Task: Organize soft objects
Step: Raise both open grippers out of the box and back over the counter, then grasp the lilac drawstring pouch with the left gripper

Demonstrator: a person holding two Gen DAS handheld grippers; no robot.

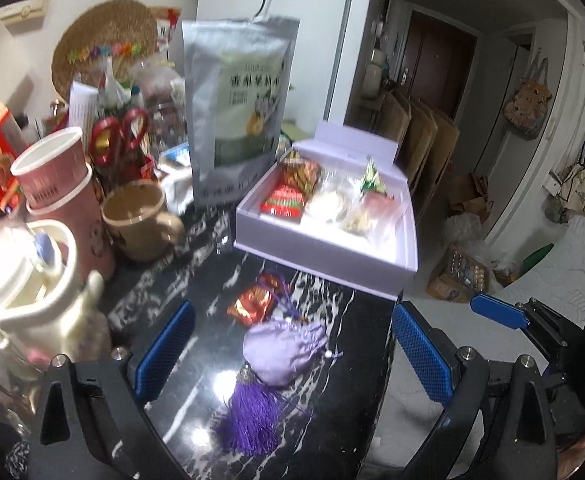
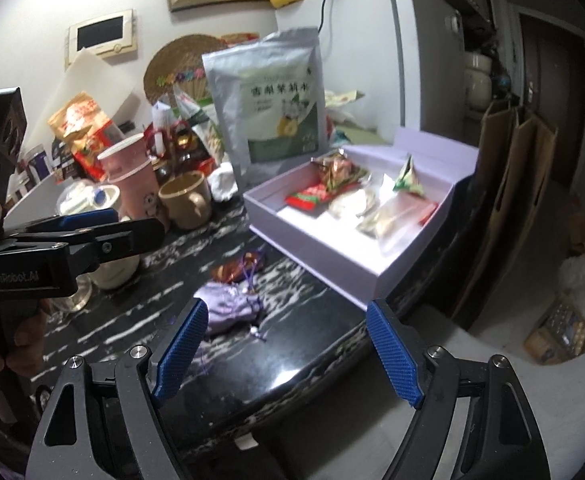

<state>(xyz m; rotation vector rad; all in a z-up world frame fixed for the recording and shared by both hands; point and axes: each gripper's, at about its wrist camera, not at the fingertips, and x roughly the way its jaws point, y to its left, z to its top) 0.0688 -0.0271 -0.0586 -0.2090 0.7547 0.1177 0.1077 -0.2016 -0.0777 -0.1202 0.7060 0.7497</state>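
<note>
Two sachets are left for us, the lilac pouch (image 1: 284,354) between our left gripper's (image 1: 292,354) spread, empty fingers and the red one (image 1: 252,304) just beyond, while our right gripper (image 2: 288,354) hangs wide, empty, short of the part-filled box (image 2: 356,260).

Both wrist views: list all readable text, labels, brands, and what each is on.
"GenRobot.AI": on the black body of the left hand-held gripper, seen in the right wrist view.
Silver stand-up pouch: a line of large Chinese characters on its label, too blurred to transcribe reliably; smaller lines below unreadable.
Pink paper cup: a printed band, unreadable.
Red snack packs: print too blurred.
</note>
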